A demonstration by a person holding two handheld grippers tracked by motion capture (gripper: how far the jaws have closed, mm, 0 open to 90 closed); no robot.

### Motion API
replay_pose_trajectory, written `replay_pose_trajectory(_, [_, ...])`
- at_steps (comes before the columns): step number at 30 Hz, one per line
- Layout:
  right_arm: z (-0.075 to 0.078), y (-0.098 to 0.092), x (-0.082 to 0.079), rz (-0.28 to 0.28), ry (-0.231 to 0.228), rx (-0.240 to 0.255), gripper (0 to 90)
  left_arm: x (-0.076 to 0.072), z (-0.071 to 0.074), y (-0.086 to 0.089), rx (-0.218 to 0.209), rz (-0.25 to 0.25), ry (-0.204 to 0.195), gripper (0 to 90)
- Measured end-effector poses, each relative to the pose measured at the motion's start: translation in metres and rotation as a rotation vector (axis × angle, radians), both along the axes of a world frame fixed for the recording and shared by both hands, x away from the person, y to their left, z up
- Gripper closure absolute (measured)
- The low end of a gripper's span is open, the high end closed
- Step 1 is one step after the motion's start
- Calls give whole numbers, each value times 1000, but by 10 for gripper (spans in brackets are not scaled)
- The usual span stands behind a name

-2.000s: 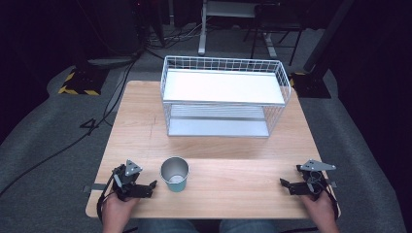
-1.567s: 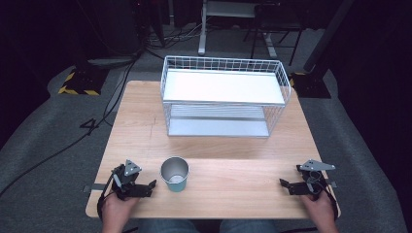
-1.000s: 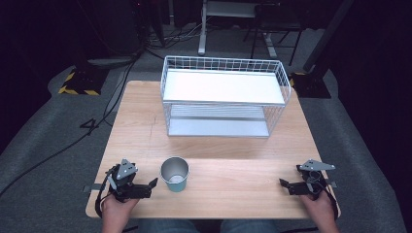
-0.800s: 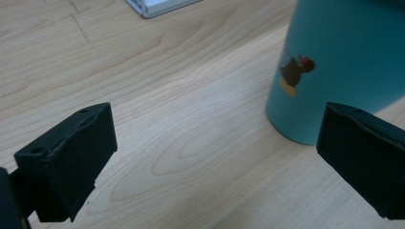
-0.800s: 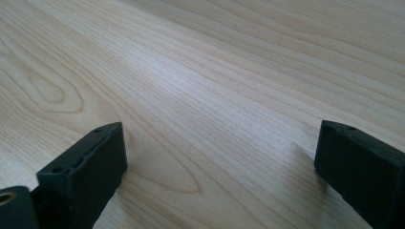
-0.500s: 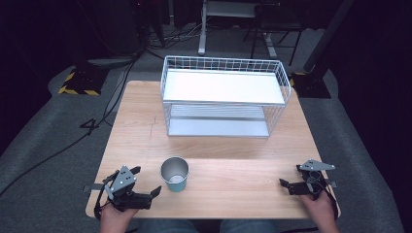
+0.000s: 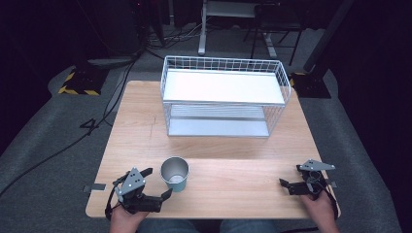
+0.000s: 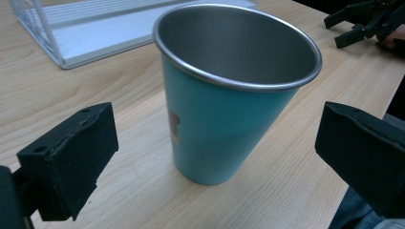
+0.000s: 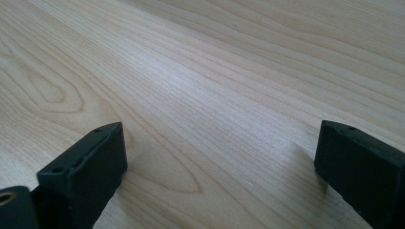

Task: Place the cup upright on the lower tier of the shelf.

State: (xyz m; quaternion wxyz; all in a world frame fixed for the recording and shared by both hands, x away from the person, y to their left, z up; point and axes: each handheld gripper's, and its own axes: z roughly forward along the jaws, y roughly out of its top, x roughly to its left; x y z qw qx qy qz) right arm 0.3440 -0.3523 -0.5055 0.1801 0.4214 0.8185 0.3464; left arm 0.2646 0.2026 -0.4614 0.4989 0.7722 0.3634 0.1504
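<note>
Wooden table (image 7: 233, 170): left gripper (image 7: 155, 183) fingers wide apart near cup (image 7: 174, 173), untouched; right gripper (image 7: 286, 185) fingers spread, empty.

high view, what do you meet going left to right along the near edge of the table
left tongs → cup → a bare stretch of table → right tongs

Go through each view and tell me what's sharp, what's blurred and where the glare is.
High view: table evenly lit, surroundings dark, white glare on the wire rack shelf. Left gripper view: cup sharp, soft sheen inside it, near pads slightly soft. Right gripper view: wood grain crisp in the middle, pale sheen across it, pads blurred at the edges.
</note>
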Motion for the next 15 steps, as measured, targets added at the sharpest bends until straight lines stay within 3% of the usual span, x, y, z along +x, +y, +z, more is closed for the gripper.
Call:
replay_pose_trajectory(5, [0, 0, 0, 0, -1, 0, 40, 4, -4, -15, -3, 6, -9, 12])
replay_pose_trajectory(8, [0, 0, 0, 0, 0, 0, 40, 9, -10, -28, -10, 54, 8, 12])
replay_pose_trajectory(12, [0, 0, 0, 0, 0, 0, 40, 14, -14, -37, 20, 93, 15, 12])
replay_pose_trajectory(15, [0, 0, 0, -1, 0, -1, 40, 15, -18, -41, 25, 89, 23, 11])
